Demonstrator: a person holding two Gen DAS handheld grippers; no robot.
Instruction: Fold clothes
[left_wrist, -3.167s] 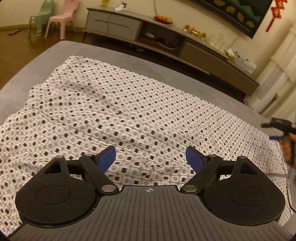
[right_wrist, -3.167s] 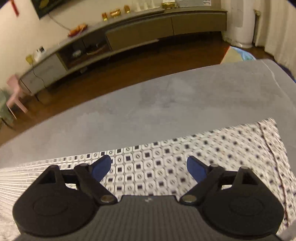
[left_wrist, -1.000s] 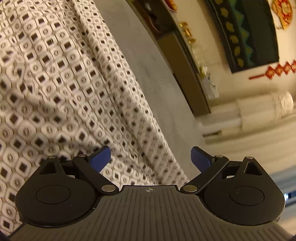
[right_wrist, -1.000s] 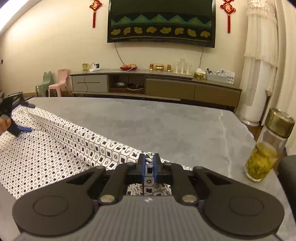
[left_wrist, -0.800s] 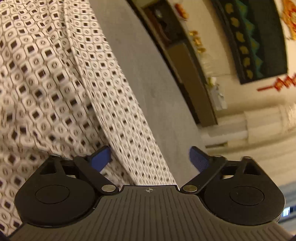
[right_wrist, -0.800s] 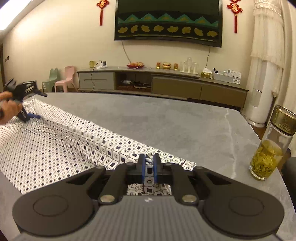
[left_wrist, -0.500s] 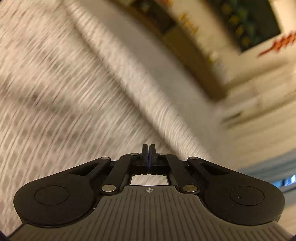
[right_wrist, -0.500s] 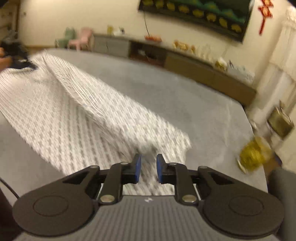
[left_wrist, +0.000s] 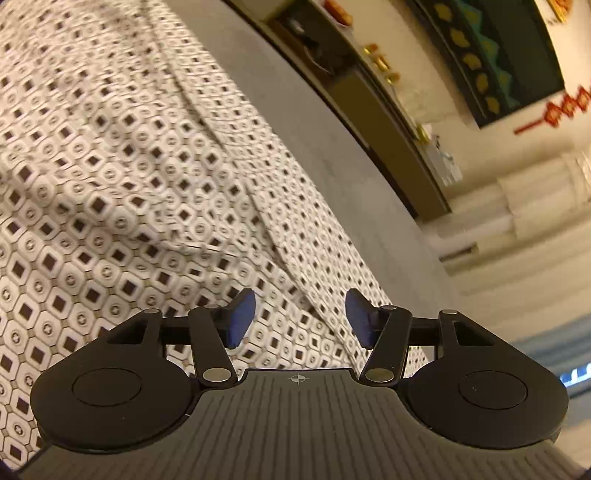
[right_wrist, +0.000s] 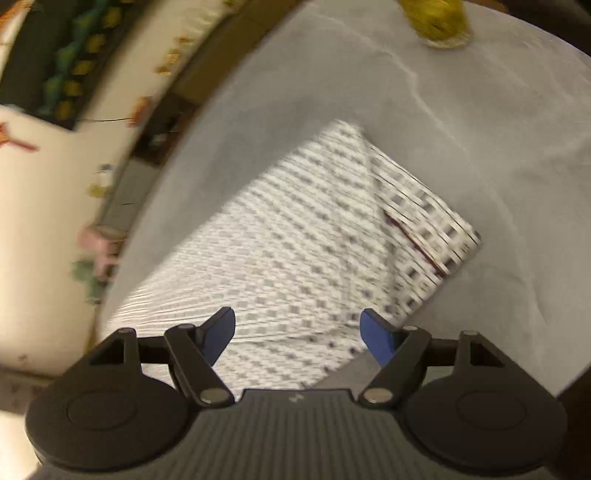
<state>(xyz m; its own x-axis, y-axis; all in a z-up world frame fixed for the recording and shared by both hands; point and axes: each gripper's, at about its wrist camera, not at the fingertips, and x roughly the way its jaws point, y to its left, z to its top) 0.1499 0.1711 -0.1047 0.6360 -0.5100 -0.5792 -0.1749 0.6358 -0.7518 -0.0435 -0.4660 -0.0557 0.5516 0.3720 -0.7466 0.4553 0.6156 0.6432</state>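
Fingers (left_wrist: 240, 319) spread, empty; patterned garment (left_wrist: 129, 166) stretches lengthwise along grey table (left_wrist: 351, 177).

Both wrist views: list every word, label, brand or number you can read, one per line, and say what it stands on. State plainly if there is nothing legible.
No legible text in either view.
left gripper: only a small crosshair mark on its body, no letters.
right gripper: a tiny pale mark on its body, too small to read.
patterned garment: squares and rings only.
red wall ornament: too blurred for any characters.
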